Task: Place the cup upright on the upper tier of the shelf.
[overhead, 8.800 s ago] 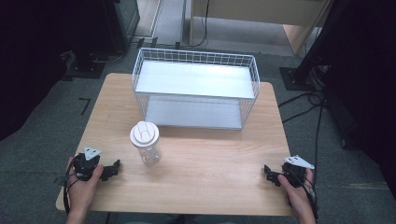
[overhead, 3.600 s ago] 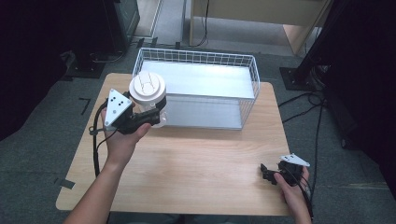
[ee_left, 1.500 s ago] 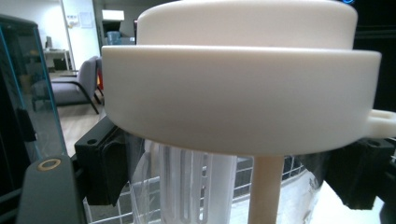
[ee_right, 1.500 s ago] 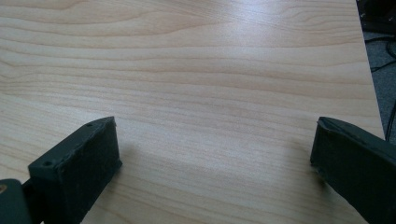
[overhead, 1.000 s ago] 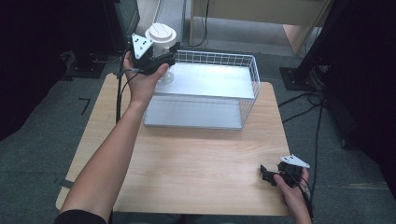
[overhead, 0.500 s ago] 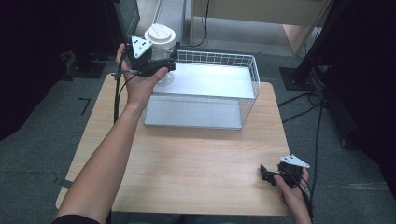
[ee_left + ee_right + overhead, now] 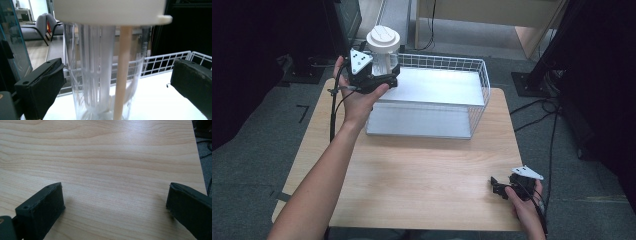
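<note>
Your left claw (image 7: 117, 82) stands wide open, and its jaws have just been opening: the clear cup (image 7: 105, 67) sits between them, but there is a visible gap on each side, so neither pad presses on it. In the left claw view the cup's base looks to be down on the white floor of the wire basket (image 7: 482, 82) at its far left corner, and it stands upright, long axis vertical, with its white lid (image 7: 383, 39) on top and a pale stick running up inside it (a straw or stirrer, hard to say which).

What the coming move turns on is this: the cup lies straight ahead of the left claw (image 7: 379, 80), dead centre between the pads, so I would judge a straight pull back toward you, along the claw's own line, to be the clean way out. A sideways drift would bring a pad against the wall and could tip it.

Your right claw (image 7: 499, 187) rests open on the desk (image 7: 412, 175) at the near right corner, well apart from the basket.
</note>
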The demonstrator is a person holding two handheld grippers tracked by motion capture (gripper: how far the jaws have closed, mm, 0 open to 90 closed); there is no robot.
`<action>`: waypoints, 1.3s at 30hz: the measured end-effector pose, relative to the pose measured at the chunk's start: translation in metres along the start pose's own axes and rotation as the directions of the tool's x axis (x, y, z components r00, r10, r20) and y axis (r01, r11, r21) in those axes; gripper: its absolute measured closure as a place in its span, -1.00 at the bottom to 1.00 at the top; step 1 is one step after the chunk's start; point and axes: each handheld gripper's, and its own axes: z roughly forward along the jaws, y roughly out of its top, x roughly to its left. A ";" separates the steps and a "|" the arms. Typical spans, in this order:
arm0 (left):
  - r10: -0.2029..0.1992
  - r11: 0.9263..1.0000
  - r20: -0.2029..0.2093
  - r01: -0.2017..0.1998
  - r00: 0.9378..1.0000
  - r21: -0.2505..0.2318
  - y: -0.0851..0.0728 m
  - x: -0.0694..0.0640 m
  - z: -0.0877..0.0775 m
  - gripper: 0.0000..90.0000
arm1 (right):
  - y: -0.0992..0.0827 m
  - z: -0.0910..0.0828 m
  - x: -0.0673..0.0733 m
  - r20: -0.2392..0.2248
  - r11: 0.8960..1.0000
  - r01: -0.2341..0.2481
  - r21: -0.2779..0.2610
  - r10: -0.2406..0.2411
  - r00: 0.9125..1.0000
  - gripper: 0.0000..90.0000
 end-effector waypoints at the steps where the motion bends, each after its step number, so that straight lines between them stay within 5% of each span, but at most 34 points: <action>1: 0.005 1.000 0.001 -0.005 1.000 -0.004 -0.001 -0.001 -0.002 -1.00 | 0.000 0.000 0.000 0.000 1.000 0.000 0.000 0.000 1.000 -0.97; 39: 0.042 0.999 0.027 -0.042 0.999 -0.021 -0.066 0.005 -0.082 -1.00 | 0.000 0.000 0.000 0.002 1.000 0.000 -0.001 0.000 1.000 -0.98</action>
